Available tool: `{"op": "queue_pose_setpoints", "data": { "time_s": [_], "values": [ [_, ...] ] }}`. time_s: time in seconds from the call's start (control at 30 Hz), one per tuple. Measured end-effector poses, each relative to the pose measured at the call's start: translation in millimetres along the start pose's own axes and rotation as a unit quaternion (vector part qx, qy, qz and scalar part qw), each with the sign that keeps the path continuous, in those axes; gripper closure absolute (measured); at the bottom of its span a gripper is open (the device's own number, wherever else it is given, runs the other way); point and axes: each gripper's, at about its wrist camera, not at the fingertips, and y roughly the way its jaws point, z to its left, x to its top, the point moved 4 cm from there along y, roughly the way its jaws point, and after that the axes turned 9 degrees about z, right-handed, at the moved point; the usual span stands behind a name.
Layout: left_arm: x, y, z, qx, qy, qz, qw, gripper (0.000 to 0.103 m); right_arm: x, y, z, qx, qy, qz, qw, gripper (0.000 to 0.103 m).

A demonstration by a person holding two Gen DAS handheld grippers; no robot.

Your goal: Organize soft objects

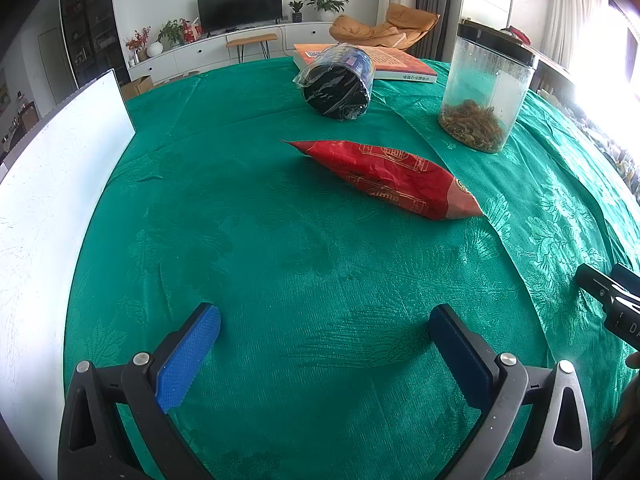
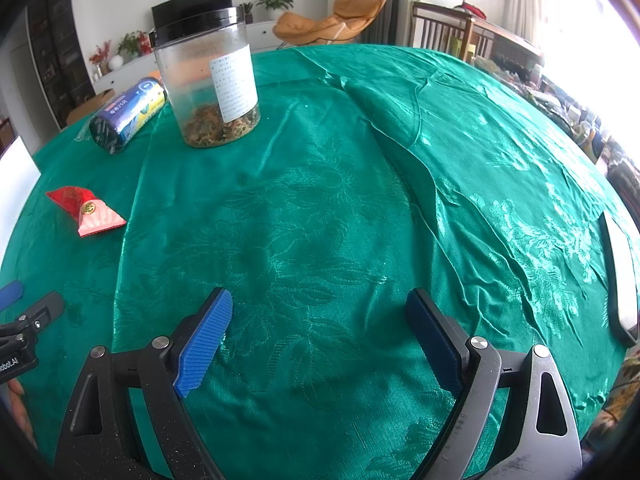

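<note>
A red soft packet (image 1: 390,178) lies on the green tablecloth (image 1: 280,240), ahead and right of my left gripper (image 1: 324,320), which is open and empty above the cloth. A black roll of bags in clear wrap (image 1: 340,84) lies farther back. In the right wrist view the red packet (image 2: 88,210) sits far left and the roll (image 2: 126,114) lies at the back left. My right gripper (image 2: 320,308) is open and empty over bare cloth (image 2: 320,200). The left gripper's body (image 2: 24,328) shows at the left edge.
A clear jar with a black lid and dried contents (image 1: 486,92) (image 2: 212,80) stands near the roll. A book (image 1: 400,62) lies behind the roll. A white board (image 1: 48,200) stands at the left. A flat white object with a dark rim (image 2: 622,276) lies at the right edge.
</note>
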Motion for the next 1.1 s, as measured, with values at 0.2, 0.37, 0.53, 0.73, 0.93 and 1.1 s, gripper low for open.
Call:
{"op": "queue_pose_setpoints", "data": {
  "time_s": [0.2, 0.37, 0.53, 0.73, 0.93, 1.1],
  "values": [
    [-7, -4, 7, -0.006, 0.037, 0.013, 0.9992, 0.0, -1, 1, 1, 0.006, -0.002, 0.001, 1.0, 0.011],
    [-15, -6, 20, -0.007, 0.017, 0.001, 0.9998, 0.0, 7, -8, 14, 0.079, -0.021, -0.012, 0.997, 0.011],
    [-13, -5, 19, -0.004, 0.009, 0.0, 0.9999, 0.0, 47, -31, 98, 0.157, -0.186, -0.028, 0.97, 0.012],
    [-13, -5, 19, -0.005, 0.009, 0.0, 0.9999, 0.0, 64, 7, 199, 0.14, -0.327, 0.013, 0.935, 0.015],
    [-13, -5, 19, -0.004, 0.009, 0.0, 1.0, 0.0, 49, 20, 184, 0.15, -0.297, 0.039, 0.942, 0.076],
    [-13, -5, 19, -0.004, 0.009, 0.0, 1.0, 0.0, 28, 7, 88, 0.133, -0.211, 0.047, 0.967, 0.076]
  ]
}}
